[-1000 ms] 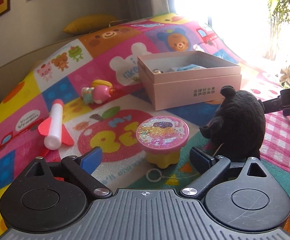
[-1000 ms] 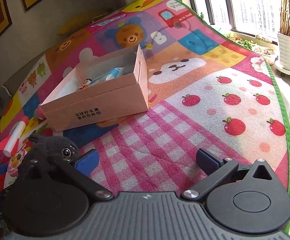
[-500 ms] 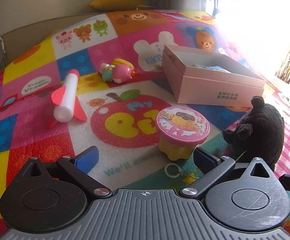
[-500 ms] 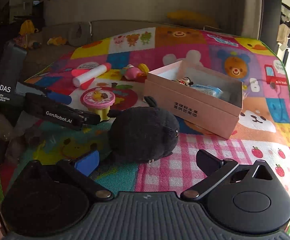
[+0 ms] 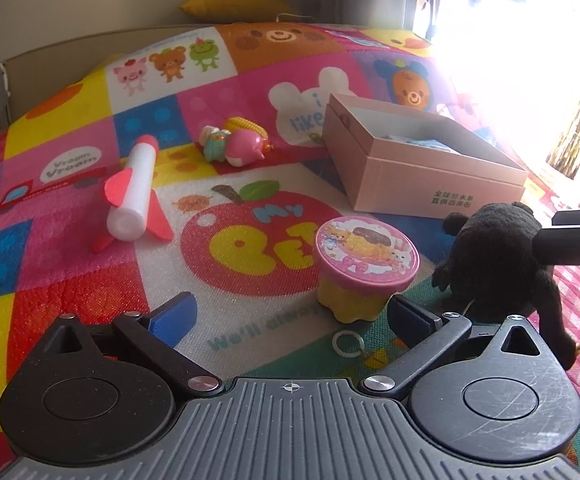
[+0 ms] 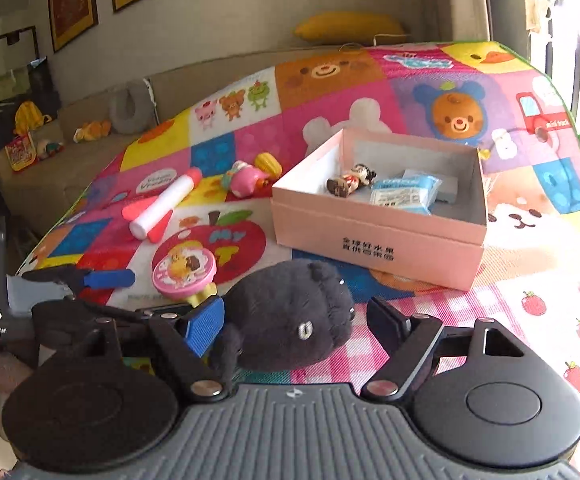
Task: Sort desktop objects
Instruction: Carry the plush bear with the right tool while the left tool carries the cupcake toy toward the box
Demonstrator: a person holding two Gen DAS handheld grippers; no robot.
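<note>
Both tongs gape empty: right tongs (image 6: 295, 316) straddle the black plush toy (image 6: 290, 320) at lower centre, ready to grab it for the pink cardboard box (image 6: 373, 240), left tongs (image 5: 290, 314) beside.

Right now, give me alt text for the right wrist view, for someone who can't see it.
An open right gripper straddles a black plush toy lying on a colourful play mat. Behind it, an open pink box holds a small figurine and blue packets.
</note>
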